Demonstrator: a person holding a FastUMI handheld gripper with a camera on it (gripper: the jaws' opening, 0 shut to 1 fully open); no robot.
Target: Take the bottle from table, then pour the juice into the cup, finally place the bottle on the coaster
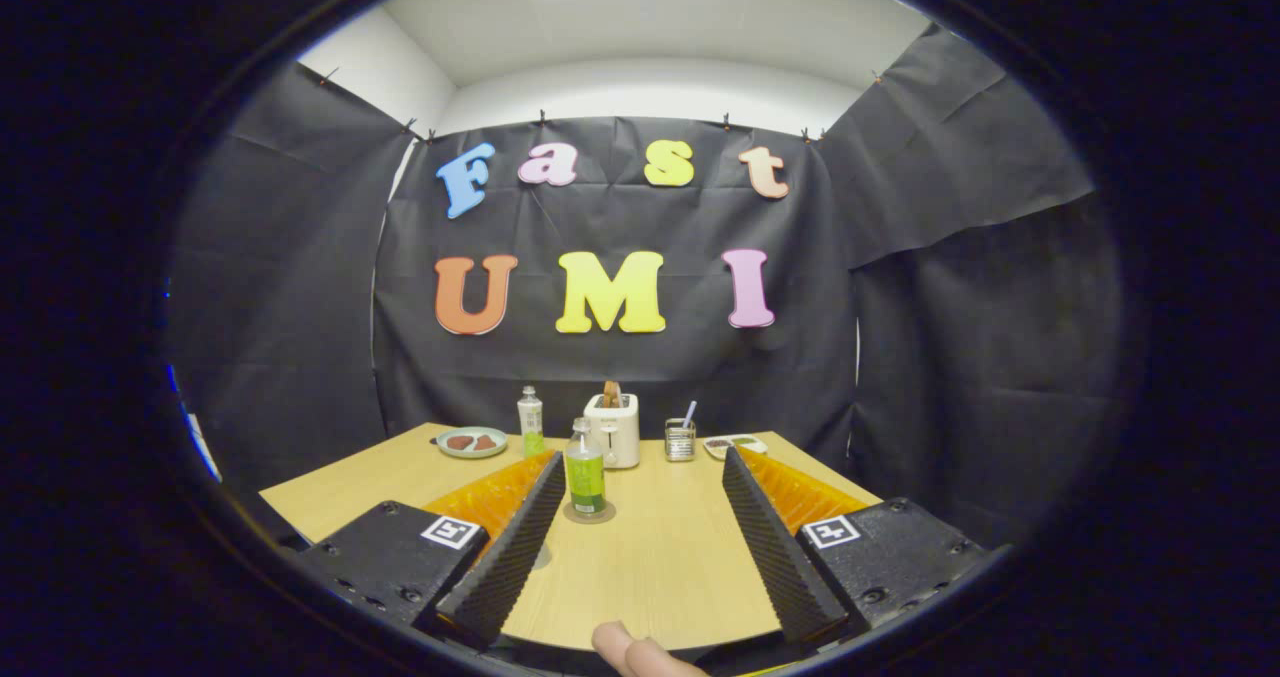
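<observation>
Hand-held gripper (640,477): fingers spread wide, nothing held between them; bare bench top is seen in the gap.
Fingers (510,547): both are raised over the near part of the bench and angled toward the far side; ridged inner faces are turned toward each other.
Bottle (585,480): clear with a green label and pale cap, upright, seen just inside the tip of the left finger and ahead of it. It is not touched by either finger.
Coaster (589,512): a round, pale disc is seen under the bottle; the bottle is standing on it.
Second bottle (530,422): similar shape with greenish contents, upright, farther back and to the left of the first, apart from it.
Cup (680,439): a small clear glass with a straw or stick leaning in it, set toward the far edge, right of the toaster. The contents cannot be made out.
Toaster (612,430): white, at the back middle of the bench, with brown slices standing in its slots; it is seen just behind the nearer bottle.
Plate (472,442): round, greenish rim, at the far left, with two brown pieces lying on it.
Small tray (735,445): pale, at the far right beyond the right finger, with small dark items in it too tiny to be told.
Bench (660,567): light wood grain.
Fingertip (640,655): part of a person's finger is seen at the near edge, below the gripper.
</observation>
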